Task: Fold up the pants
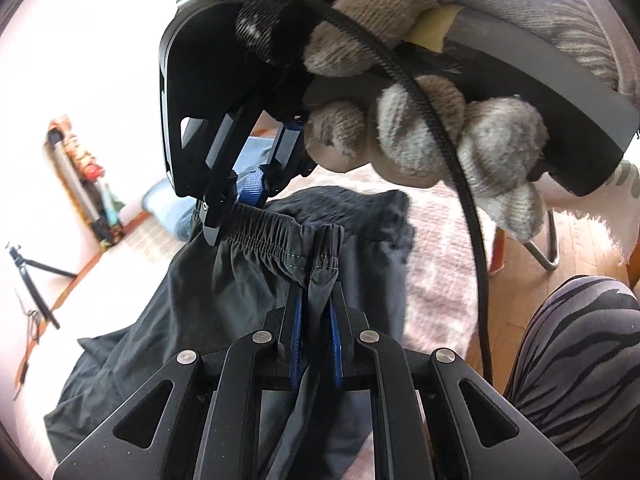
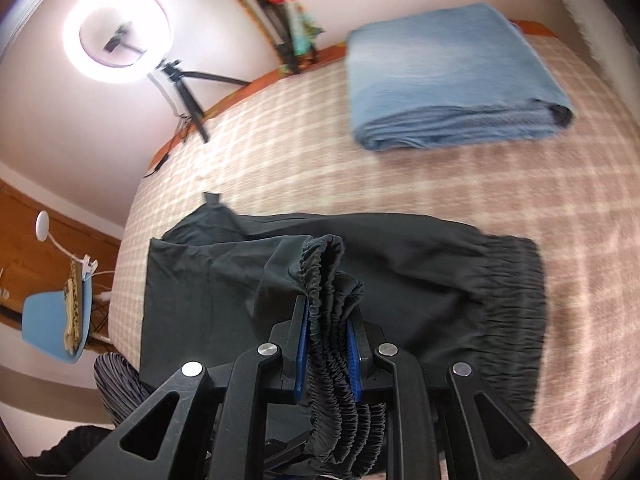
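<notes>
On the bed (image 2: 440, 200), both tools gripping the pants (image 2: 400, 264) waistband, legs trailing leftward.

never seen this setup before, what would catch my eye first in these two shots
The dark pants, spread over the pink checked bedcover, are pinched at the gathered waistband by both claws: the left claw and the right claw. In the left wrist view a grey-gloved hand fills the top, gripping the right tool. A folded blue blanket lies farther back, and a lit ring light glows upper left.
</notes>
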Demonstrator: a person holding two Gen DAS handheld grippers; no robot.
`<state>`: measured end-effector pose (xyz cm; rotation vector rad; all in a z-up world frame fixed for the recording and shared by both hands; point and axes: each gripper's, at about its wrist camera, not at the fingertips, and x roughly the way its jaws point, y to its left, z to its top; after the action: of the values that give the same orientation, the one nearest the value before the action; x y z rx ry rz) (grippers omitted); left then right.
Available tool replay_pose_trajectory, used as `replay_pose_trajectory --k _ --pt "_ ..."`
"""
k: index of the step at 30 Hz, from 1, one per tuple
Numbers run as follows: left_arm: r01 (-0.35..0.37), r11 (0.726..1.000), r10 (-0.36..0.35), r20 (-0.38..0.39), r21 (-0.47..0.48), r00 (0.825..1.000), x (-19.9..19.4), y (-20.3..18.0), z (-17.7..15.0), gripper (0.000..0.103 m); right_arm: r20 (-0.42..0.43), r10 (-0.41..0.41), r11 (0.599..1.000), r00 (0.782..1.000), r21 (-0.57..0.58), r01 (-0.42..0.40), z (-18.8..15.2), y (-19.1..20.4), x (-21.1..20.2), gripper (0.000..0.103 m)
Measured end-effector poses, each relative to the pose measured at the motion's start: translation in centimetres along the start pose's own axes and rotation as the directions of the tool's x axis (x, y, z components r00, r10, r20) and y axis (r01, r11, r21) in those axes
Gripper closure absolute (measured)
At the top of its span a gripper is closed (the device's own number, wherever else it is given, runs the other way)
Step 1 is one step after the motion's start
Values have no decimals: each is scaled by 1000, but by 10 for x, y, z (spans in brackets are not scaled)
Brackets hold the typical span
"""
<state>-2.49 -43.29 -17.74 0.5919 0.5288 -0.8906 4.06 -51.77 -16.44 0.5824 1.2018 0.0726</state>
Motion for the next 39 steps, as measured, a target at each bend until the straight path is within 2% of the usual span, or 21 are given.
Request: replay_pose_trajectory --k 5,8,11,19,20,23,25,29,31,34,37,39 --pt "36 999 -36 -5 37 999 8 -11 1 93 -1 -32 999 999 37 32 -3 -27 -5 88" --pt "45 998 -45 -7 47 999 8 -17 18 93 5 -35 998 999 59 35 -4 -39 -8 88" --pt "68 997 -67 -23 36 997 9 -14 21 93 2 -44 997 999 62 44 -4 -45 -7 88" --pt "136 990 -135 -34 27 990 -24 -1 19 92 -4 -99 994 995 40 99 -4 -53 5 88" --pt "243 968 -242 -22 70 970 -30 2 16 92 -3 -104 994 995 38 104 -4 -53 7 88" --pt "262 964 -260 -39 52 965 -43 10 5 92 2 -116 993 993 28 116 -4 -54 10 88" --pt "256 966 -255 -36 35 966 -53 23 -2 92 8 -125 992 992 17 124 -4 -54 10 83" --pt "198 980 -199 -28 -34 980 -76 64 -16 92 48 -146 989 988 3 146 -6 -49 -1 71" --pt "154 985 -157 -35 -78 987 -84 88 -25 92 101 -208 977 973 -32 212 -11 -38 -13 63" --pt "87 981 -98 -57 -172 994 -94 129 -43 92 167 -231 967 958 -65 245 -17 -22 -30 62" --pt "14 952 -47 -102 -305 994 -100 170 -69 80 208 -205 971 956 -79 225 -28 -3 -41 61" --pt "-30 908 -33 -143 -418 989 -102 202 -91 68 208 -181 975 961 -91 203 -34 7 -39 60"
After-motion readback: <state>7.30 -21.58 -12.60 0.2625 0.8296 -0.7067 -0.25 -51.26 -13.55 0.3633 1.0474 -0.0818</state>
